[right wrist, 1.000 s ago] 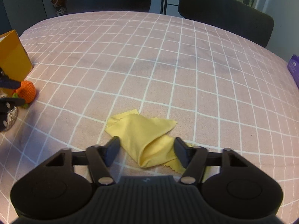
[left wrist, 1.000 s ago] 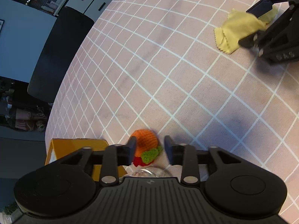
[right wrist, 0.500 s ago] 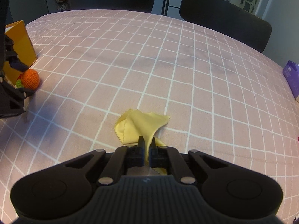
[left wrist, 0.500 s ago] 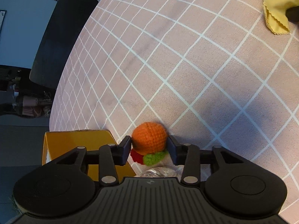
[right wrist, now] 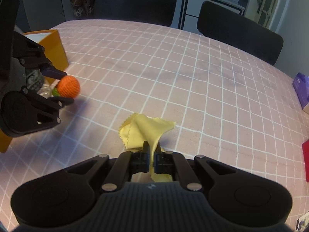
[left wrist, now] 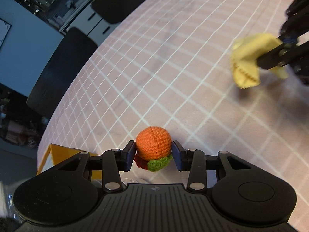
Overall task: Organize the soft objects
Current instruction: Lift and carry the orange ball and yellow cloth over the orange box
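- My left claw (left wrist: 153,155) is clenched on the crocheted orange ball (left wrist: 153,144) — held just off the pink checked surface (left wrist: 173,73), with the yellow box (right wrist: 51,47) at about eight o'clock.
- My right claw (right wrist: 152,159) pinches the yellow cloth (right wrist: 146,129), partly lifted.
- Both pickups look made; next, I judge, comes carrying each to the box — steadily.

Dim indoor light, soft shadows — fisheye-bent edges, left view motion-blurred.

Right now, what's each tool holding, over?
Left tool shut on crocheted orange. Right tool shut on yellow cloth, lifted. Yellow box beside left tool. Nothing blocking.
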Action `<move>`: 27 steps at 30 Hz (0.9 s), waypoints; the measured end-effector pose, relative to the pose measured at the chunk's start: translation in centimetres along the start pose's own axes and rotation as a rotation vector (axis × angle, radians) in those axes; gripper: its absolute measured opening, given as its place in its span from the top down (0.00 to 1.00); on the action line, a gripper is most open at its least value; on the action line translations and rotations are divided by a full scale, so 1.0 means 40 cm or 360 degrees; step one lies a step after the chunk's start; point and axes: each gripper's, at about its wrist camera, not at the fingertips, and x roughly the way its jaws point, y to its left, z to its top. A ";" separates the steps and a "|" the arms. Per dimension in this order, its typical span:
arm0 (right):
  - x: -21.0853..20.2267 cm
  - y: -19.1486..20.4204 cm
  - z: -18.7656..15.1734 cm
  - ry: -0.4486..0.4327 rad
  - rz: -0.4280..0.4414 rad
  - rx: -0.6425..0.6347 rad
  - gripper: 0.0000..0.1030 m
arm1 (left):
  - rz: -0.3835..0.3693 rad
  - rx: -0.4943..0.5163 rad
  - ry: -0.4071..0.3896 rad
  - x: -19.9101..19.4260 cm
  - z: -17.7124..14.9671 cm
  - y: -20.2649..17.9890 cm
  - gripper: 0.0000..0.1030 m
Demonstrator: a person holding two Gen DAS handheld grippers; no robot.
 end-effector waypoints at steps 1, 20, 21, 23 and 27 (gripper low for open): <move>-0.017 0.008 -0.004 -0.0011 0.0003 -0.0008 0.99 | -0.0030 -0.0012 -0.0042 -0.025 -0.012 -0.004 0.55; -0.358 0.343 -0.046 -0.0283 0.0126 -0.0514 0.99 | -0.0239 -0.0211 -0.0649 -0.453 -0.403 0.078 0.55; -0.368 0.371 -0.039 -0.0309 0.0147 -0.0570 0.99 | -0.0207 -0.0241 -0.0660 -0.464 -0.423 0.096 0.55; -0.385 0.431 -0.026 -0.0359 0.0187 -0.0686 0.99 | -0.0139 -0.0294 -0.0665 -0.476 -0.459 0.134 0.55; -0.396 0.543 0.012 -0.0415 0.0258 -0.0868 0.99 | -0.0035 -0.0423 -0.0658 -0.476 -0.521 0.213 0.55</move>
